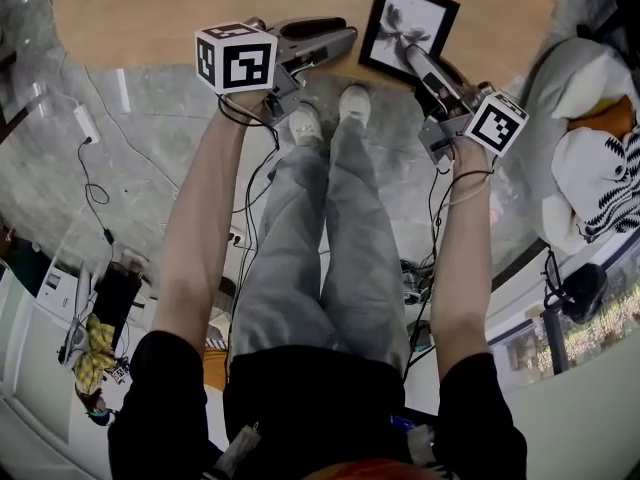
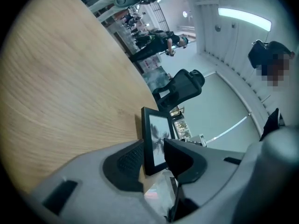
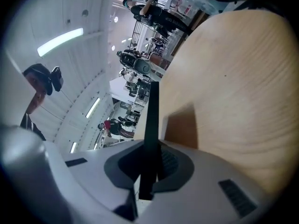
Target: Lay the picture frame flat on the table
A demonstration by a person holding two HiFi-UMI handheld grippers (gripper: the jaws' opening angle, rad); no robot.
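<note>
A black picture frame [image 1: 405, 30] holding a grey palm print stands upright near the front edge of the wooden table [image 1: 180, 8]. My right gripper [image 1: 414, 56] is shut on the frame's lower right edge. In the right gripper view the frame [image 3: 151, 120] runs edge-on between the pads. My left gripper [image 1: 342, 36] hovers at the table edge just left of the frame, jaws wide open and empty. In the left gripper view the frame [image 2: 157, 139] shows beyond the spread fingertips [image 2: 133, 160], untouched by them.
The person's legs and white shoes [image 1: 328, 116] are below the table edge. Cables and a power strip [image 1: 86, 123] lie on the stone floor at left. A cushioned seat [image 1: 590, 138] is at right. A black office chair [image 2: 184, 87] stands past the table.
</note>
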